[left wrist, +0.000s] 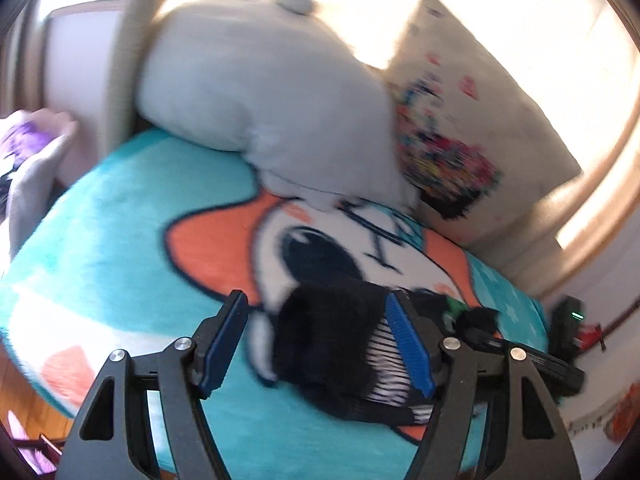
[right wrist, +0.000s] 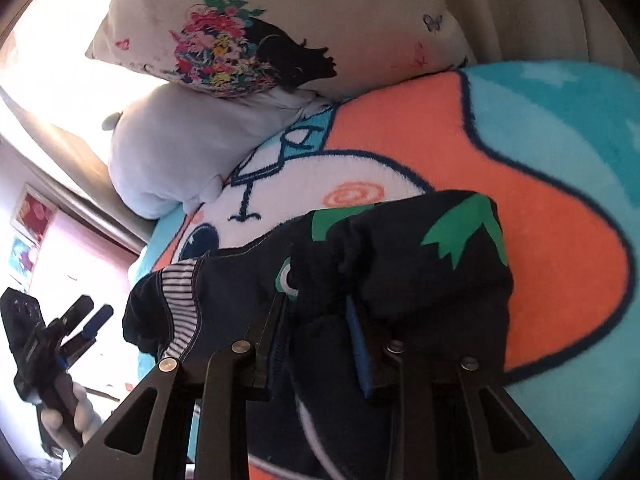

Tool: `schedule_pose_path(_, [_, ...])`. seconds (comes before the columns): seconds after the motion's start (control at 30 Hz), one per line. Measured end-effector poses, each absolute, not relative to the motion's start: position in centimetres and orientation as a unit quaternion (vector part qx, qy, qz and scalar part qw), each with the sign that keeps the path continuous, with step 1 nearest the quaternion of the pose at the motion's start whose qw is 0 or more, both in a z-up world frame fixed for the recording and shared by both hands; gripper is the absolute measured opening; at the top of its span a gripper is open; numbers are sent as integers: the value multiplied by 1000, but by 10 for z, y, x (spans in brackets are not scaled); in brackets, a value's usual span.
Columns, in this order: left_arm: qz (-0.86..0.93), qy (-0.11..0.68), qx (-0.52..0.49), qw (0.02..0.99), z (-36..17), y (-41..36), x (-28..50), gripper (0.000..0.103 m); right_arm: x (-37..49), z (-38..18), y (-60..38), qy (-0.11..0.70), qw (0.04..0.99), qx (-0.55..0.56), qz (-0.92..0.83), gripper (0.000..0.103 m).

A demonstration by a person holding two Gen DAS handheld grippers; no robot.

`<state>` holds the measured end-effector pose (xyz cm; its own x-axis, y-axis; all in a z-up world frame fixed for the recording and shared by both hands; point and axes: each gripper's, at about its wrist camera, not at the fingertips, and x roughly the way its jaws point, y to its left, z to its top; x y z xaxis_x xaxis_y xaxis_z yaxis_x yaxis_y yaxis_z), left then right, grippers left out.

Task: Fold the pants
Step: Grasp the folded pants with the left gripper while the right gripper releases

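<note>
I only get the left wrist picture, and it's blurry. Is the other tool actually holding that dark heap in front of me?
Observer: Yes. In the right wrist view, the right tool is shut on a bunched fold of the dark pants.
Operator: Are the pants plain black?
Observer: No. They have green shapes printed on them, which show sharply in that view.
Operator: And my own tool, seen from over there?
Observer: The left tool is open and off to the side, apart from the pants.
</note>
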<state>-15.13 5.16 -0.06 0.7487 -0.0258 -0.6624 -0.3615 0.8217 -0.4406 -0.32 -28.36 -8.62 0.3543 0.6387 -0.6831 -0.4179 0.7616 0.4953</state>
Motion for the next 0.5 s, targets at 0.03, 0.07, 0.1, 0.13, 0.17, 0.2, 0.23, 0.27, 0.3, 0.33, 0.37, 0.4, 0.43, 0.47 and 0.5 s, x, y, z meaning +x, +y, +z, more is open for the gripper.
schedule_pose_path(0.03, [106, 343, -294, 886, -5, 62, -154, 70, -10, -76, -282, 457, 823, 105, 322, 36])
schedule_pose_path(0.07, [116, 343, -308, 880, -11, 72, -156, 70, -16, -65, -279, 445, 831, 88, 323, 44])
schedule_pose_path(0.1, [125, 343, -321, 874, -16, 81, -159, 70, -27, -51, -272, 429, 839, 64, 327, 50])
schedule_pose_path(0.13, [131, 343, -330, 870, -20, 87, -162, 70, -32, -42, -268, 420, 843, 50, 333, 59])
schedule_pose_path(0.17, [136, 343, -334, 867, -23, 91, -164, 70, -41, -32, -256, 410, 844, 34, 345, 66])
schedule_pose_path(0.2, [137, 341, -336, 867, -26, 94, -166, 70, -48, -25, -242, 405, 839, 17, 363, 68])
schedule_pose_path(0.23, [135, 340, -337, 868, -27, 96, -167, 70, -53, -23, -228, 405, 833, 2, 378, 70])
schedule_pose_path(0.27, [133, 339, -337, 868, -28, 98, -168, 70, -58, -22, -209, 409, 822, -17, 396, 71])
schedule_pose_path(0.3, [130, 338, -338, 869, -29, 99, -169, 70, -61, -23, -189, 418, 809, -32, 412, 71])
schedule_pose_path(0.33, [126, 336, -341, 869, -30, 101, -171, 70, -63, -26, -173, 428, 799, -41, 420, 71])
schedule_pose_path(0.37, [124, 333, -344, 869, -31, 103, -173, 70, -63, -30, -155, 443, 785, -48, 430, 71])
schedule_pose_path(0.4, [126, 330, -347, 868, -33, 107, -177, 70, -61, -35, -133, 463, 767, -54, 441, 71])
schedule_pose_path(0.43, [128, 328, -350, 868, -33, 110, -180, 70, -61, -39, -117, 473, 759, -60, 444, 71])
schedule_pose_path(0.47, [129, 325, -354, 867, -34, 112, -183, 70, -60, -43, -99, 483, 752, -72, 443, 71])
schedule_pose_path(0.5, [130, 321, -360, 866, -35, 118, -188, 70, -57, -50, -78, 493, 747, -96, 435, 72])
